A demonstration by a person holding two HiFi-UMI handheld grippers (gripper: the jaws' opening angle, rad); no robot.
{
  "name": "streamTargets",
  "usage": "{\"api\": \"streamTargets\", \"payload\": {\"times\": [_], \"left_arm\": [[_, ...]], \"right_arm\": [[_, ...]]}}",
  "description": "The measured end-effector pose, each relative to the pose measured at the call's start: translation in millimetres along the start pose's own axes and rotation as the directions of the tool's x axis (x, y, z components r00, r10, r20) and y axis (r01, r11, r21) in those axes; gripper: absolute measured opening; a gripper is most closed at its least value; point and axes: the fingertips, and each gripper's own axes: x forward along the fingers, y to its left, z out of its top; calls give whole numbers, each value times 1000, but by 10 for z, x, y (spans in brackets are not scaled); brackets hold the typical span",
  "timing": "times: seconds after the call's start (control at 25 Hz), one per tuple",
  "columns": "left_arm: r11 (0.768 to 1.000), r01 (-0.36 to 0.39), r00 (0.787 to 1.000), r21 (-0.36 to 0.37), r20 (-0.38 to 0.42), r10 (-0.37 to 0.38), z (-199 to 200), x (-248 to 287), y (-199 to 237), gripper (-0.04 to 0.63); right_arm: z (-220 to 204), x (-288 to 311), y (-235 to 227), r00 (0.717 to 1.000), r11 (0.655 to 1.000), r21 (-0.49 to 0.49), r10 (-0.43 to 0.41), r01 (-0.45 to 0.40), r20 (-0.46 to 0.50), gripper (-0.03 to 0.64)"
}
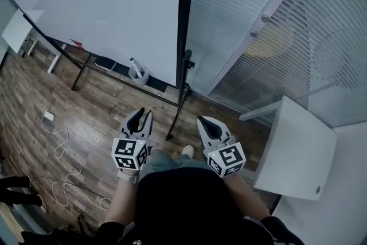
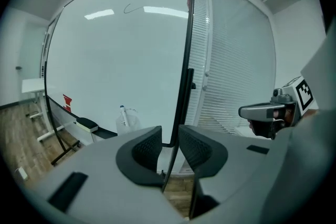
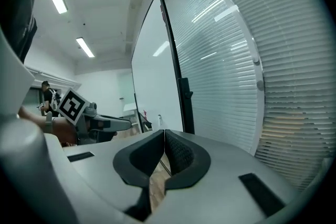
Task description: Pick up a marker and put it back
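A white marker with a dark cap point(image 1: 135, 65) stands upright in a clear cup point(image 1: 140, 76) on the whiteboard's tray; in the left gripper view the marker point(image 2: 123, 114) shows just left of my jaws. My left gripper point(image 1: 143, 114) is held low in front of my body, well short of the cup. Its jaws point(image 2: 169, 132) stand open with a narrow gap and nothing between them. My right gripper point(image 1: 205, 121) hangs beside it, and its pads point(image 3: 164, 135) meet at the tips, shut on nothing.
The whiteboard point(image 1: 103, 3) carries one short black stroke, and a black eraser point(image 2: 86, 124) lies on its tray. A black stand leg point(image 1: 180, 100) slants down between board and blinds. A white table point(image 1: 298, 152) stands at right. A white cable point(image 1: 60, 166) trails over the wood floor.
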Motion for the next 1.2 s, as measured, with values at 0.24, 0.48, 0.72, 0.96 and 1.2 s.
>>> {"api": "streamTargets", "payload": {"times": [0.24,0.48,0.72,0.96,1.2], "left_arm": [[995,-95,995,-6,8,95,166,277,450,103],[991,-136,990,-5,-22,136,242,600,1009,121],[995,-90,992,31,-83,92,214,960,1403,142],[998,-35,992,57,-119,41,260,1273,1663,160],[997,38,983,63,-179,-27,202,1517,1742,169]], "right_arm": [[162,411,36,998,998,-24,57,-58,-26,29],[242,802,42,999,1000,-10,24,-24,-48,29],[259,1145,60,997,999,10,-32,32,-63,29],[286,1419,48,993,995,7,-95,95,-73,29],[261,1542,91,985,988,18,-151,153,-88,29]]}}
